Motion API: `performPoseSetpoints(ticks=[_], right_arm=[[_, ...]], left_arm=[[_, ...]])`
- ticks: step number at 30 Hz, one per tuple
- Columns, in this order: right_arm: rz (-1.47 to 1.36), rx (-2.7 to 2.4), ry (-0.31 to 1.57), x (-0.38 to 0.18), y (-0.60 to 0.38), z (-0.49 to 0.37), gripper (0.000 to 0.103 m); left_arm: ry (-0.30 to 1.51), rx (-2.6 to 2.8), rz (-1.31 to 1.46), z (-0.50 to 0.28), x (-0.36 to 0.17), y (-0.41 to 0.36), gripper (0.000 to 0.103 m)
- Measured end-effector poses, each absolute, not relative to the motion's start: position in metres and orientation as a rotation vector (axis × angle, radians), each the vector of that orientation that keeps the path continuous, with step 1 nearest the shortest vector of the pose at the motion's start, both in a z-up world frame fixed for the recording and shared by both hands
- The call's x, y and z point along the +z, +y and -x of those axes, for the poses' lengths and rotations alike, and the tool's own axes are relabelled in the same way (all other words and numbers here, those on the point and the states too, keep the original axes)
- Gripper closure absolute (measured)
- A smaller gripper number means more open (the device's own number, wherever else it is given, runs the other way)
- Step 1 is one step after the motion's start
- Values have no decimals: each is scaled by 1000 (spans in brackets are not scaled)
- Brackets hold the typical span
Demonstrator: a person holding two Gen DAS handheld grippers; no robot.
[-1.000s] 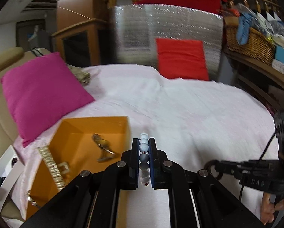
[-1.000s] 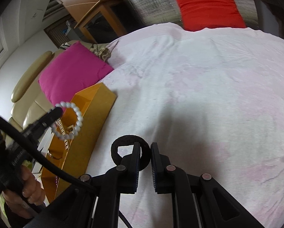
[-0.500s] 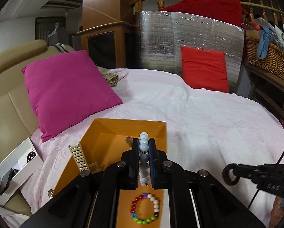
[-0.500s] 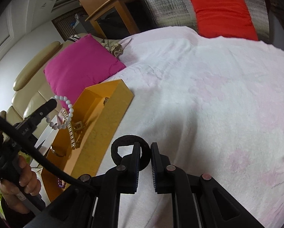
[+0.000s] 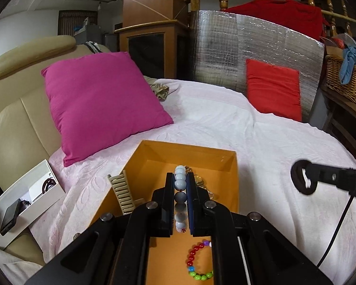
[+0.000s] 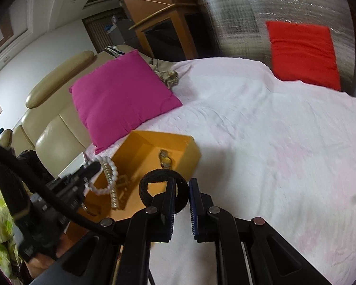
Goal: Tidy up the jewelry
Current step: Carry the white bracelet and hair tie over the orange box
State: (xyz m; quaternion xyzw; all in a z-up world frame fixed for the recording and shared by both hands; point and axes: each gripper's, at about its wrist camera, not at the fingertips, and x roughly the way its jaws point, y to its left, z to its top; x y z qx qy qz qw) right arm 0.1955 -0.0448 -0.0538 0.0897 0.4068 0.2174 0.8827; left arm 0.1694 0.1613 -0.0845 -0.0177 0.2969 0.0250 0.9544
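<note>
An open orange box (image 5: 230, 163) lies on the white bedspread. My left gripper (image 5: 180, 178) is shut on a pale bead bracelet (image 5: 180, 184) and holds it above the box; it also shows in the right wrist view (image 6: 106, 178). Inside the box lie a coloured bead bracelet (image 5: 197, 261), a gold watch (image 6: 165, 160) and a cream hair comb (image 5: 123, 190). My right gripper (image 6: 181, 185) is shut on a black hair tie (image 6: 149, 185), just right of the box; the tie also shows in the left wrist view (image 5: 304, 180).
A magenta pillow (image 5: 99, 104) lies behind the box. A red cushion (image 5: 273, 92) leans on a silver panel at the back. A white box (image 5: 25, 197) with small items sits left on the beige sofa. A wicker basket (image 5: 346, 80) stands right.
My left gripper has moved over the orange box with the bead bracelet. My right gripper has moved left toward the box with the hair tie.
</note>
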Motion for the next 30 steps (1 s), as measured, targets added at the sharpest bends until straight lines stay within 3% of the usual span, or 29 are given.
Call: performPoseSetpoints(ticks=[10, 30], right_arm=[[-149, 490, 859, -48, 1, -220, 91], [-38, 555, 965, -108, 50, -235, 91]], left_arm=[[635, 75, 50, -178, -94, 176, 94], [782, 82, 75, -222, -134, 199, 94]])
